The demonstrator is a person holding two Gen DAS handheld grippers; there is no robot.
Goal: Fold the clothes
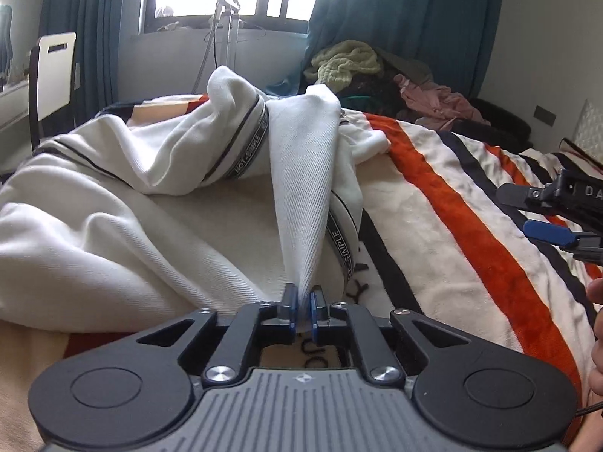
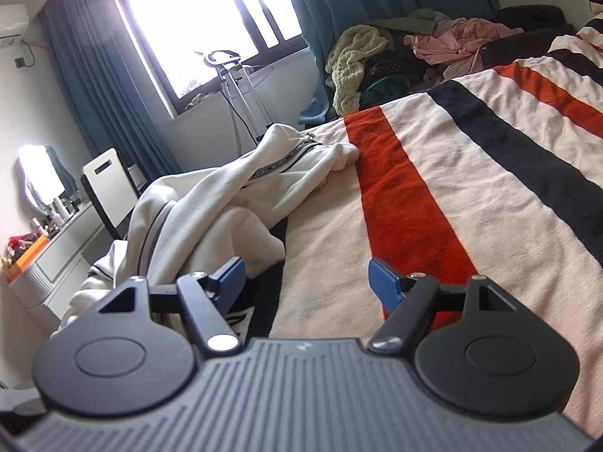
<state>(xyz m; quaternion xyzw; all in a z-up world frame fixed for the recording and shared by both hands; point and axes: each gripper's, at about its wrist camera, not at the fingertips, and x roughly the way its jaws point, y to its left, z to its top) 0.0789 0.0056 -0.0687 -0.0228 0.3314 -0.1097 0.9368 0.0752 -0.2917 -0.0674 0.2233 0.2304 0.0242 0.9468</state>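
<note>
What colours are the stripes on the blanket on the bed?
Orange-red, dark navy and cream stripes on the blanket; clearest in the right wrist view.

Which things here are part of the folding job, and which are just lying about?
In the job:
white garment
left hand-held gripper, shut on its fabric
right hand-held gripper, open, nothing between its jaws
striped blanket, the work surface

Lying about:
clothes pile
chair
steamer stand
curtains

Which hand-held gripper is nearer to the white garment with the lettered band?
Left. The left hand-held gripper pinches the white garment; the right hand-held gripper hovers open beside it.
</note>
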